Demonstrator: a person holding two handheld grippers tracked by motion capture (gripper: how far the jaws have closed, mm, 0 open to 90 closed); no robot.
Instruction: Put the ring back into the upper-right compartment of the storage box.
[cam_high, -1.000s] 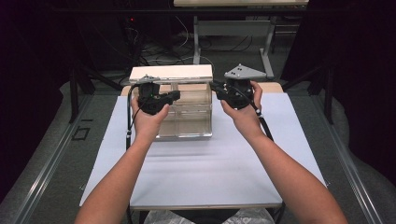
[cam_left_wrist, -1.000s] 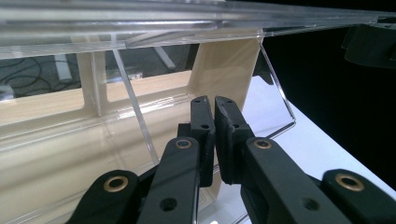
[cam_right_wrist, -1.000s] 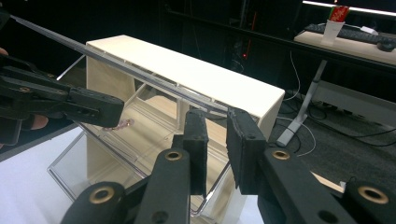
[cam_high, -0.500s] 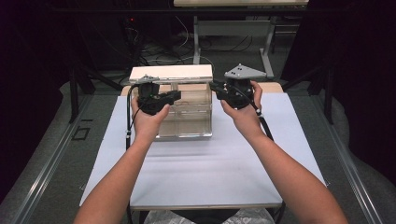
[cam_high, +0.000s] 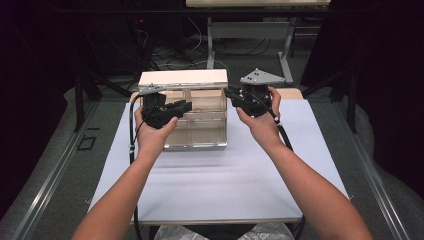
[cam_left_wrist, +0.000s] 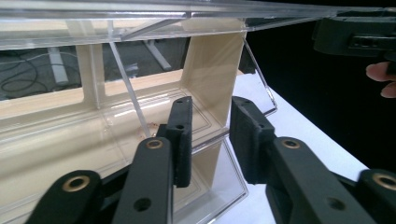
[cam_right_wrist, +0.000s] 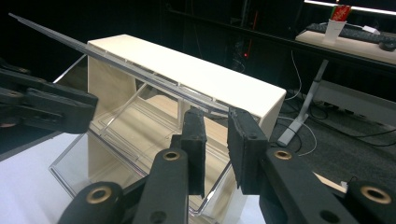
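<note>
A cream case (cam_high: 182, 79) with a clear tilt-out bin (cam_high: 200, 130) stands at the back of the white table (cam_high: 215, 185). The bin (cam_right_wrist: 121, 154) leans out of the case (cam_right_wrist: 187, 70), and its flat clear top rim (cam_right_wrist: 116, 63) runs along the front. My right gripper (cam_high: 229, 94) is at the bin's top right corner. In the right gripper view its jaws (cam_right_wrist: 217, 135) hold the rim's end between the pads. My left gripper (cam_high: 186, 106) is at the bin's left. Its jaws (cam_left_wrist: 211, 126) have just been opening and stand apart below the rim (cam_left_wrist: 140, 23), with the bin's side edge between them, untouched.
A bare stretch of white table lies between the box and the near edge. Metal rails (cam_high: 50, 180) run along both sides of the table. Behind it are desk legs and cables (cam_high: 250, 35) on the floor, and a desk with a keyboard and a cup (cam_right_wrist: 338, 18).
The left gripper's jaws look slightly wider apart. Both hands and the box keep their places.
</note>
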